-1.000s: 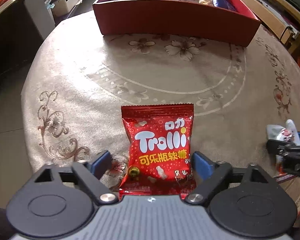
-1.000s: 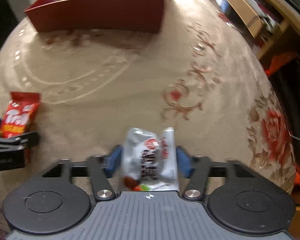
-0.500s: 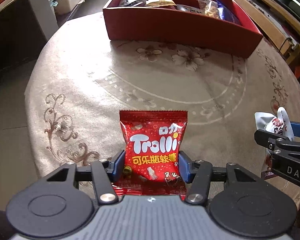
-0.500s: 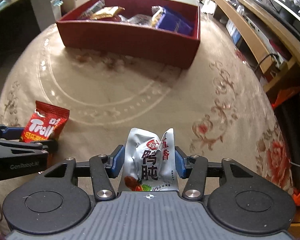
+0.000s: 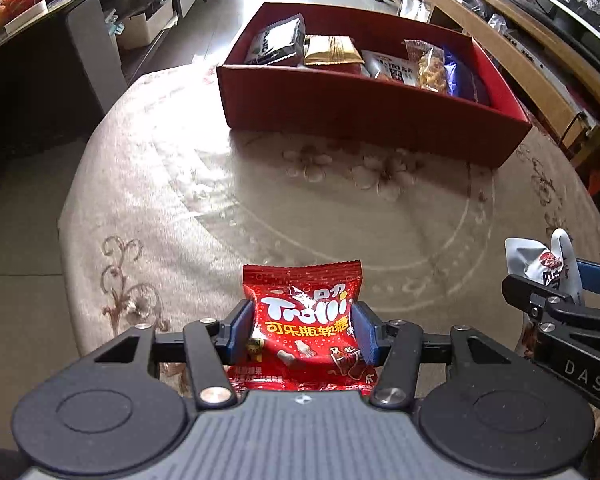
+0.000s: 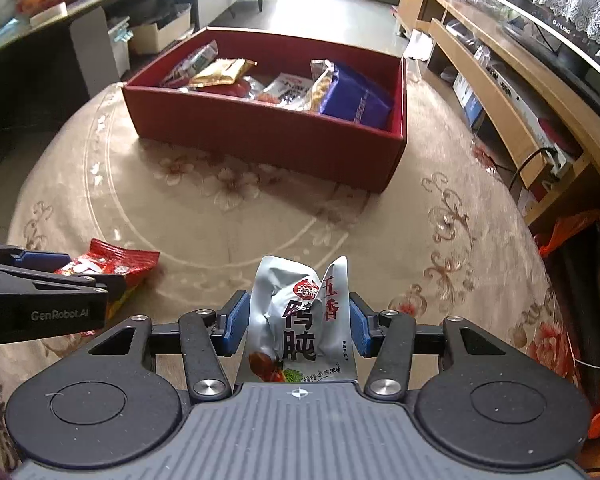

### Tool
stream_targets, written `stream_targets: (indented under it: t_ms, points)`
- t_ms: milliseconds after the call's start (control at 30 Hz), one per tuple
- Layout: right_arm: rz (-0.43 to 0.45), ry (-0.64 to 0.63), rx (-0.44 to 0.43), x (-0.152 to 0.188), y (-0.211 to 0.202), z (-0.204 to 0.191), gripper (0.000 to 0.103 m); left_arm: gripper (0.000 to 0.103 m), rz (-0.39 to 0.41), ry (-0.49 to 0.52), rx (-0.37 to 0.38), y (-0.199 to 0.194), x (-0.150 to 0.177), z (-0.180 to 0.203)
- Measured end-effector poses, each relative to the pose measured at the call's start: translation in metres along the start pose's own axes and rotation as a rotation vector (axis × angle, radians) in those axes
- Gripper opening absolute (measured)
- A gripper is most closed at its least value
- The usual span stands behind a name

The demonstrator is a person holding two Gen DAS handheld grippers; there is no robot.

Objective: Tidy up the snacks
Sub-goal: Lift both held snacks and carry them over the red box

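Note:
My left gripper (image 5: 303,330) is shut on a red Trolli gummy bag (image 5: 300,300), its blue pads squeezing the bag's sides and crumpling it, lifted a little off the round table. My right gripper (image 6: 298,326) is shut on a silver duck-snack pouch (image 6: 296,304), which stands bent between its pads. Each gripper shows in the other's view: the right one (image 5: 556,280) with the silver pouch (image 5: 540,258) at the right edge, the left one (image 6: 48,268) with the red bag (image 6: 112,262) at the left edge. A red box (image 5: 376,114) (image 6: 260,132) holding several snack packs stands at the table's far side.
The round table wears a beige floral cloth (image 5: 260,184) (image 6: 440,200). Low wooden shelving (image 6: 500,92) runs along the right, a grey counter and cardboard boxes (image 5: 144,28) stand at the left. An orange bag (image 6: 572,232) hangs past the table's right edge.
The left gripper's jaws closed from wide onto the Trolli bag and raised it. Both grippers rose and tipped up, so the red box's inside came into view. The right gripper kept its hold.

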State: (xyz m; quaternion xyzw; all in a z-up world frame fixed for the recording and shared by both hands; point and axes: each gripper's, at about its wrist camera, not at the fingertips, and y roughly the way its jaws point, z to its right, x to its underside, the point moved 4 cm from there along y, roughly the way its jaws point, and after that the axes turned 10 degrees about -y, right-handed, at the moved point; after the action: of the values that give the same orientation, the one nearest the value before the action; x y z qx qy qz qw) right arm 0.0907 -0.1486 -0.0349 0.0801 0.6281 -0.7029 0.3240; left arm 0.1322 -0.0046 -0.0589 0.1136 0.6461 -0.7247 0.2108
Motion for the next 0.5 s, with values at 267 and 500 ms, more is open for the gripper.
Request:
stream_targets:
  t_ms: [267,500]
  points:
    - [0.069,0.046,-0.010,-0.014,-0.014,0.008,0.059,0.050,0.025,0.000,0.021,-0.007,-0.013,0.005]
    - [0.119,0.065,-0.015,-0.031,-0.019,0.013,0.059,0.050,0.072,-0.007,0.039,-0.016,-0.037,0.012]
